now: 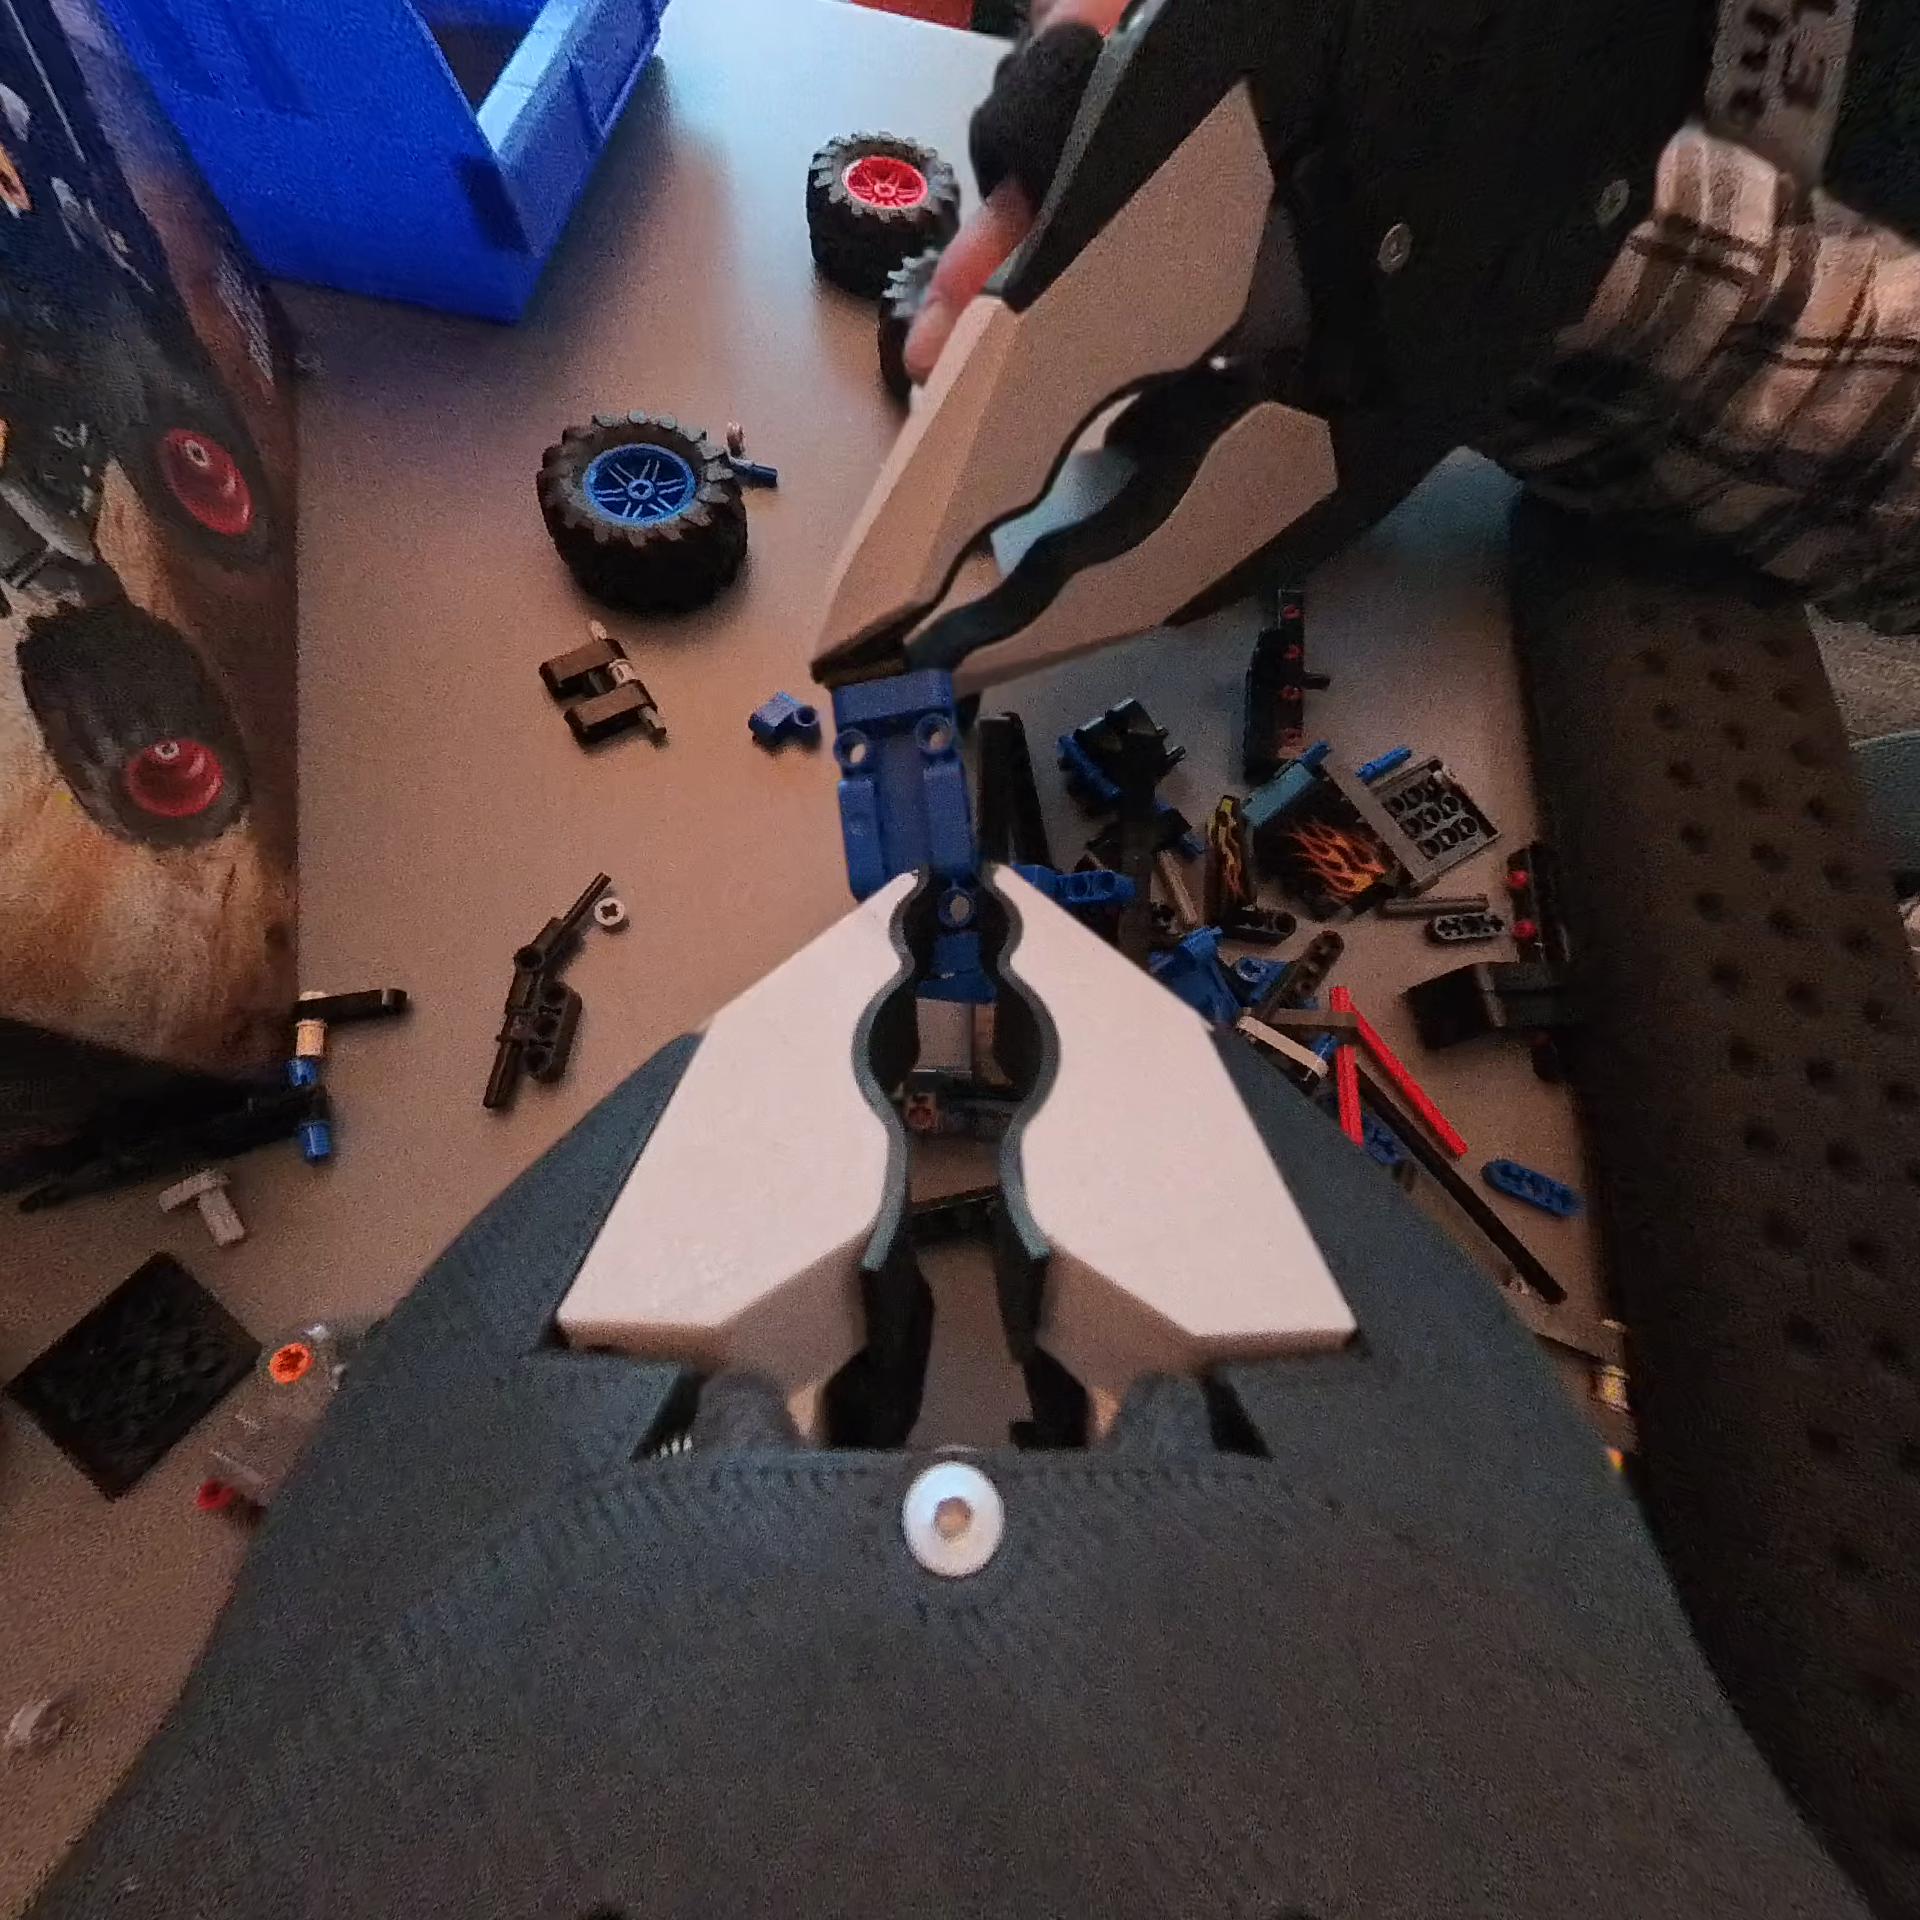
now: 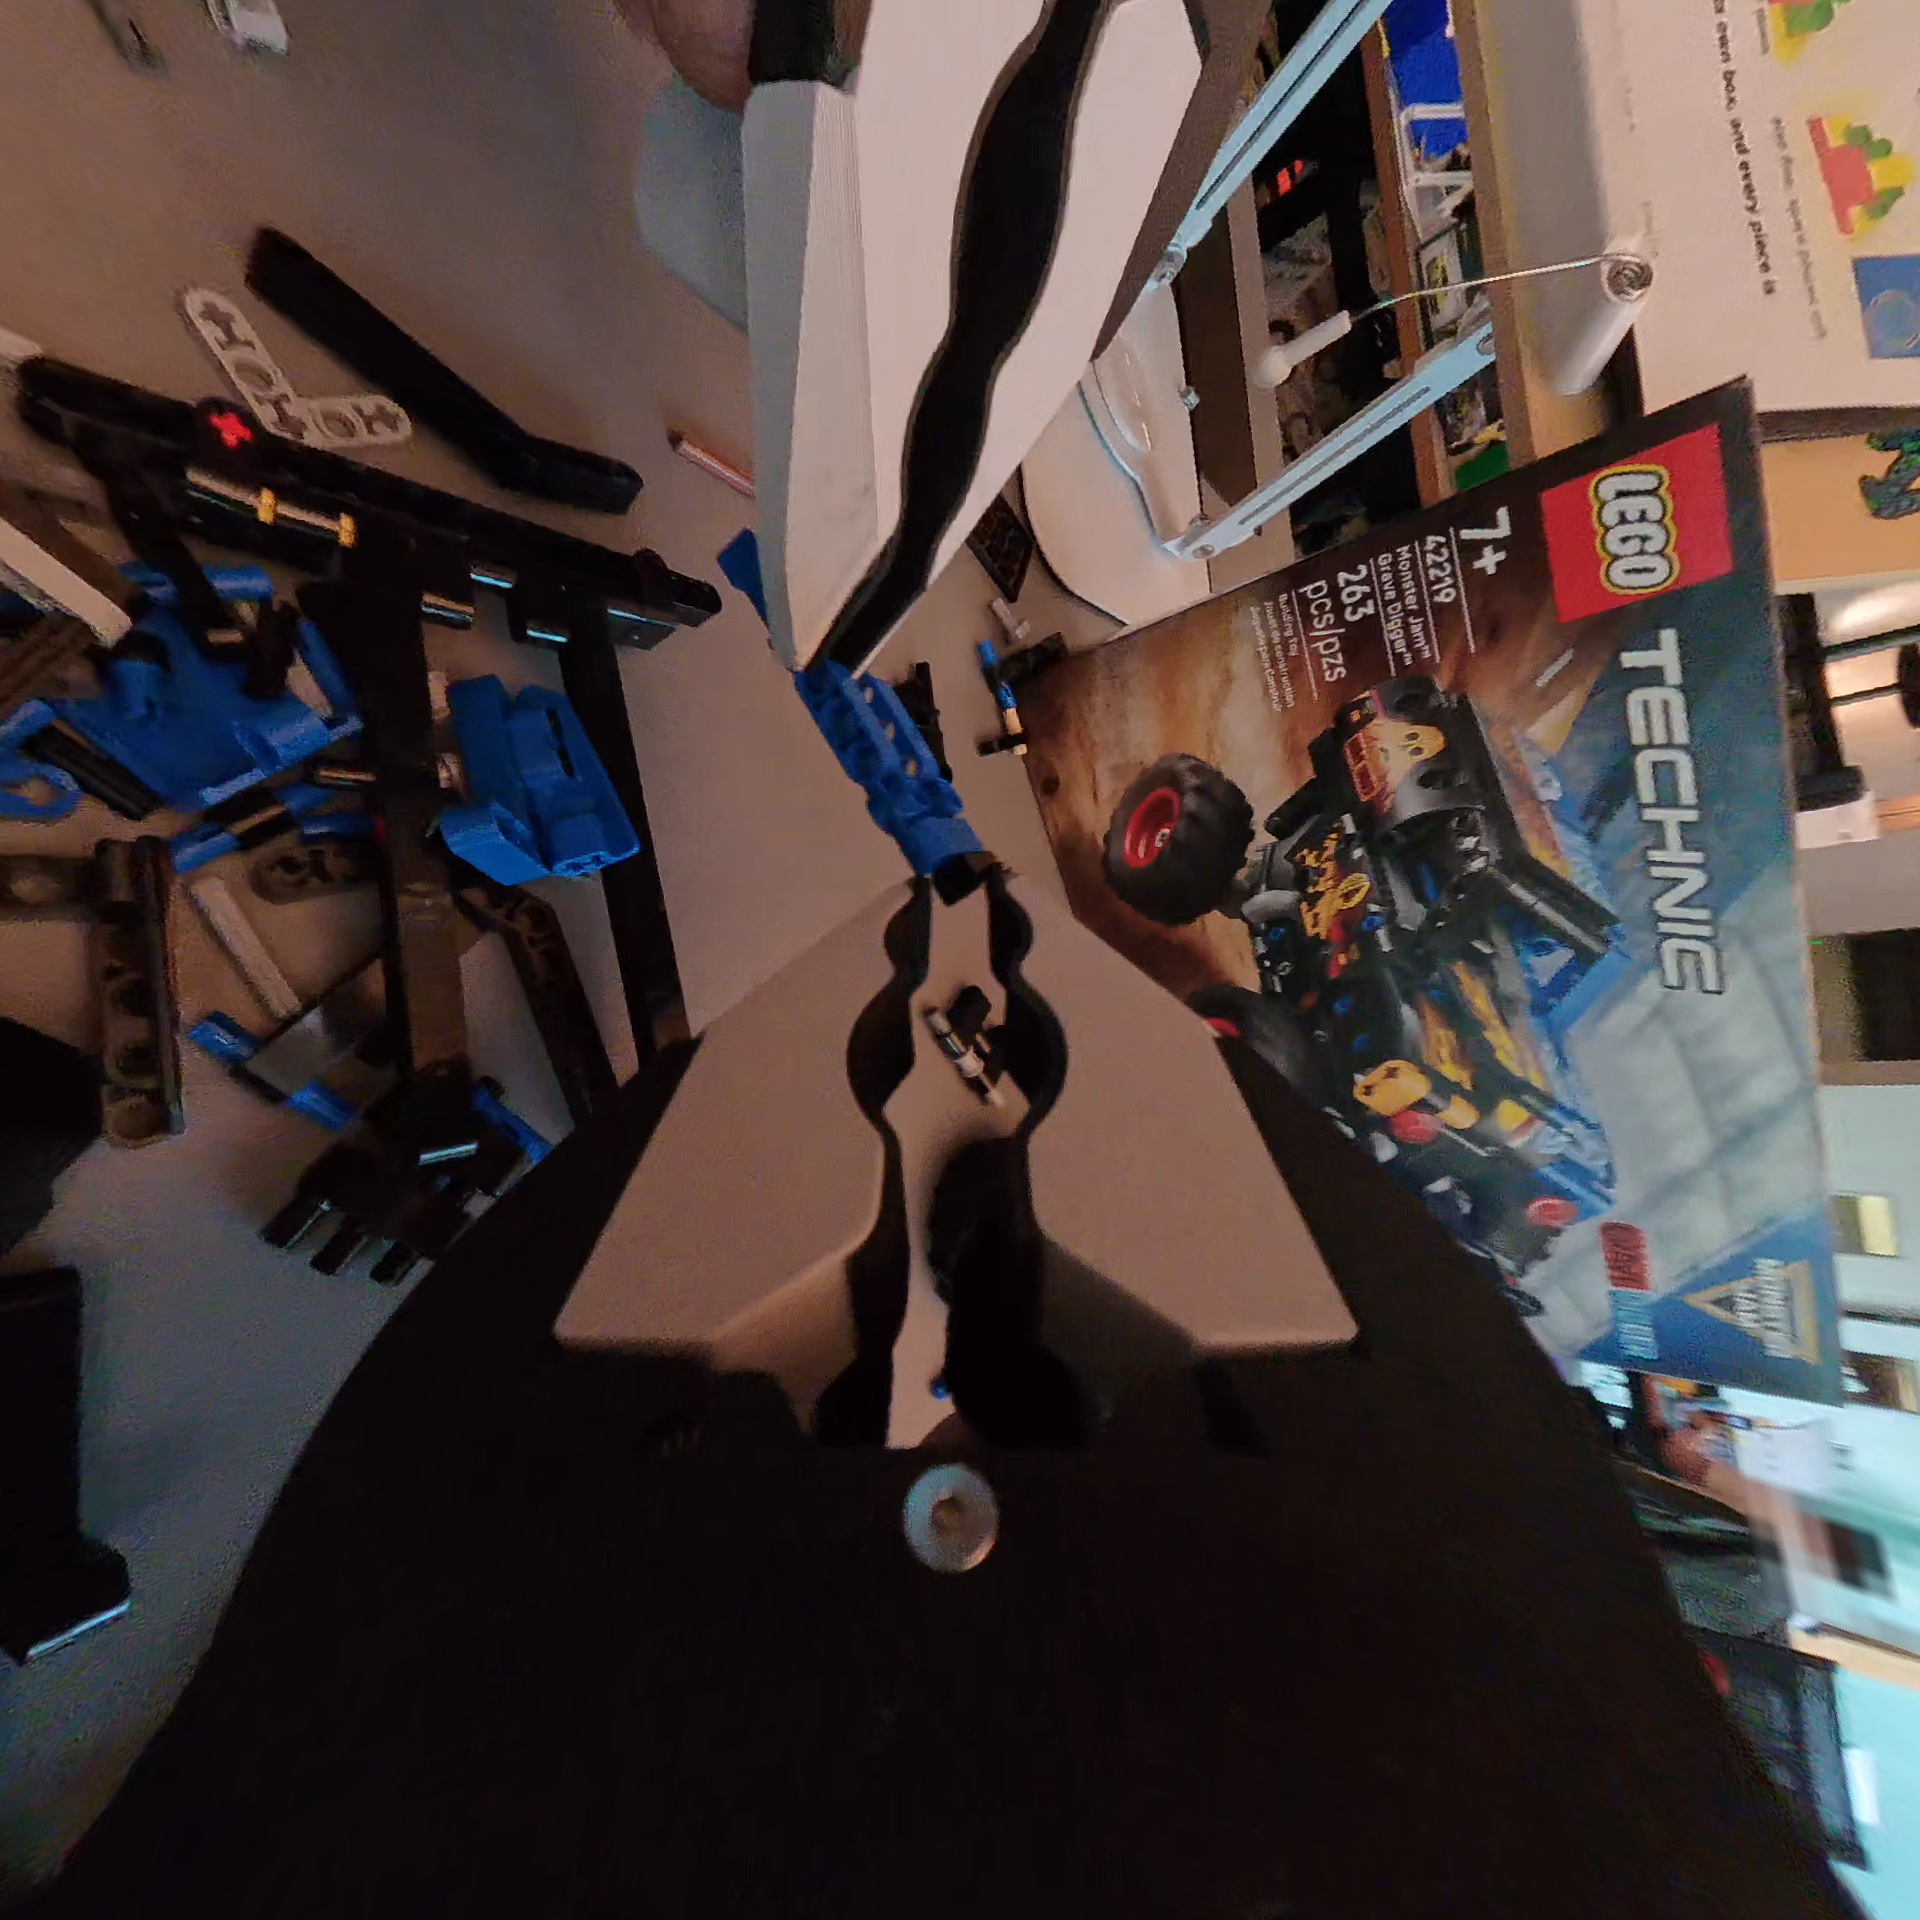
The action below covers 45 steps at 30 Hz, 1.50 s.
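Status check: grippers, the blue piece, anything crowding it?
Left gripper and right gripper both shut on blue piece, opposite ends, above table. Loose parts beneath.

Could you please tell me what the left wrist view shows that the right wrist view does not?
Only the left wrist view shows the blue bin and loose wheels, one blue-hubbed, one red-hubbed. Only the right wrist view shows the shelves. Both show the blue brick assembly, pinched at opposite ends by the left hand-held gripper and right hand-held gripper, and the toy box.
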Available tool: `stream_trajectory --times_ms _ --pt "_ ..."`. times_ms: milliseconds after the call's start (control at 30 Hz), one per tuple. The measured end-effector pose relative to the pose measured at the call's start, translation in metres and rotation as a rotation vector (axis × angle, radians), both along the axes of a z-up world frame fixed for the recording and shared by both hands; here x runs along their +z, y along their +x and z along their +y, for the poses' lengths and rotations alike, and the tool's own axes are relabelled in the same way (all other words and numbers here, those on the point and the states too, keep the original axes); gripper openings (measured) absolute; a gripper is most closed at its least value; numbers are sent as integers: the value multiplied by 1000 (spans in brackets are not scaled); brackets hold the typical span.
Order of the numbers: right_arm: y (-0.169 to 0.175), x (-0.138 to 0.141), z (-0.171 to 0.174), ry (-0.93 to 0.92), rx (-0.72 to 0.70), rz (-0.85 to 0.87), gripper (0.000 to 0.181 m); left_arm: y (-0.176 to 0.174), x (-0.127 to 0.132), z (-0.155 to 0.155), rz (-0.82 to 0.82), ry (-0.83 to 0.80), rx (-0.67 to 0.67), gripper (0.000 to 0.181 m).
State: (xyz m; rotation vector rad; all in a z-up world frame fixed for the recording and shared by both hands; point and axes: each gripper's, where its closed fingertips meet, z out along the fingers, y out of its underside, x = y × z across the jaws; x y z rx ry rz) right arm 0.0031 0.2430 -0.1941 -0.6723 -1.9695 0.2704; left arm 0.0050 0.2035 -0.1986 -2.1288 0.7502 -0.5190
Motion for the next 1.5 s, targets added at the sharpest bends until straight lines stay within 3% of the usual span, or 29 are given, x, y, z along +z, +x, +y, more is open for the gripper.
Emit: stream_trajectory --times_ms 100,200,300,367,433,667,800,1067,1200,1300,1367,1433,1500 --pt "2 4 -4 14 10 1 4 1 -1 -3 -30 -15 -9 5" --pt "4 5 -7 -95 8 -8 0 -2 8 1 -3 61 8 10" --pt "4 5 -9 -179 1 -18 0 2 14 4 116 157 3 25" --pt "4 1 -11 -229 0 -40 0 4 -3 4 274 151 -12 32" --pt "3 -1 -9 -241 -14 -48 0 7 -7 11 285 161 20 36" --pt "4 6 -9 -325 -27 -34 0 0 -8 24 424 225 84 7" --pt "6 15 -9 -180 -4 7 18 -2 -6 22 529 246 63 5" --pt "8 9 -33 -148 92 -44 11 4 -7 22 691 303 3 5" --pt "9 8 -32 -224 75 -60 7 5 -7 23 680 321 -1 5" --pt "10 14 -34 -432 82 -54 5 2 -5 22 694 340 -6 5" --pt "14 42 -40 -628 148 25 5 -15 -17 21 769 291 5 6" --pt "19 51 -27 -612 114 57 5 -8 -8 20 621 307 24 5" --pt "20 35 -25 -584 91 -5 6 -10 5 22 573 327 65 5"
